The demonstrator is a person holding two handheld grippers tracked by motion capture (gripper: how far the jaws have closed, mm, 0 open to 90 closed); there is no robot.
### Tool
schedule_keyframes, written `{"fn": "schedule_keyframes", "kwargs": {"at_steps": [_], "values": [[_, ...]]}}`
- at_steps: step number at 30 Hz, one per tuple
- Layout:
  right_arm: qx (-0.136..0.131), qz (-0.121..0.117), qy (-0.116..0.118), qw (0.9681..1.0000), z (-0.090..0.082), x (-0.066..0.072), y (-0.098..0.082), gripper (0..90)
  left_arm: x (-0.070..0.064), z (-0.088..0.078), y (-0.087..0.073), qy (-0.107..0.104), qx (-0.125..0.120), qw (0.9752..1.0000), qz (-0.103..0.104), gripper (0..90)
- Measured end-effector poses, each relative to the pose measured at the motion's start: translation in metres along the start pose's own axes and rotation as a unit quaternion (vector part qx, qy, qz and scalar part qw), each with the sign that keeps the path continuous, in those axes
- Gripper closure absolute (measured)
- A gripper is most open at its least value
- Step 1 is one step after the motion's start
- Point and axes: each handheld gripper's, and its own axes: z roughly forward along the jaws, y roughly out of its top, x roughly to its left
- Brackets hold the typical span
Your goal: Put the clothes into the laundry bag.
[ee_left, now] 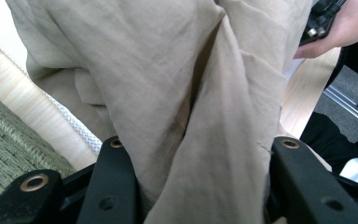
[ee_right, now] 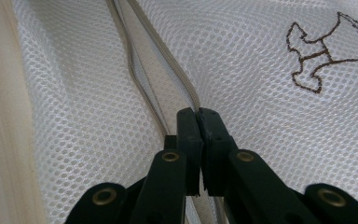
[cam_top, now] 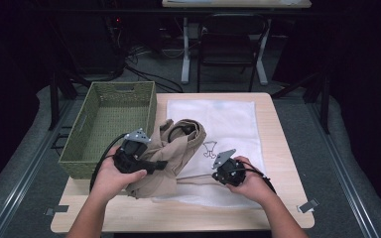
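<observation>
- Nearest me, my right hand-held gripper has its jaws pressed together on the zipper edge of the white mesh bag, at the bag's near part.
- My left hand-held gripper holds the bunched beige garment between half-open jaws; in the left gripper view the cloth fills the gap from pad to pad.
- The garment lies on the bag's left side, its long axis running from near-left to far-right, with a dark opening at its far end.
- The mesh bag lies flat on the wooden surface, long side running away from me; a brown stitched outline figure sits on it, no readable writing.
- The green woven basket stands at the surface's left edge, just beside the garment.
- Beyond the surface stands a dark chair by another table's white legs.
</observation>
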Motion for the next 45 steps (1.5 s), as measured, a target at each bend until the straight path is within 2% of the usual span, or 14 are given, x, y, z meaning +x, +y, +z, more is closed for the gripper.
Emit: {"fn": "schedule_keyframes", "kwargs": {"at_steps": [11,18,25,28,32,37,38,45], "values": [[0.0,0.006,0.006,1.0,-0.014,-0.008,0.01,88.8,0.001,0.001,-0.001,-0.002,0.004,1.0,-0.001,60.0],[0.003,0.021,0.015,0.9997,-0.026,-0.015,0.018,88.8,0.003,0.002,-0.003,-0.001,0.007,1.0,-0.003,60.1],[0.004,0.026,0.034,0.9991,-0.036,-0.026,0.025,88.8,0.002,0.004,-0.005,0.004,0.009,0.9999,-0.008,60.1],[0.004,0.019,0.044,0.9988,-0.044,-0.033,0.03,88.8,0.001,0.004,-0.006,0.008,0.012,0.9999,-0.005,60.0],[0.001,0.009,0.043,0.999,-0.052,-0.038,0.036,88.9,0.0,0.003,-0.006,0.01,0.012,0.9999,-0.006,60.1],[-0.006,0.009,0.04,0.9991,-0.058,-0.041,0.04,88.9,-0.003,0.0,-0.007,0.016,0.008,0.9998,-0.009,60.1],[-0.01,0.001,0.04,0.9992,-0.059,-0.044,0.041,88.9,-0.003,-0.001,-0.007,0.017,0.008,0.9998,-0.007,60.1],[-0.03,0.004,0.025,0.9992,-0.067,-0.048,0.041,88.9,-0.007,0.002,-0.006,0.021,0.017,0.9996,0.002,60.2]]}}
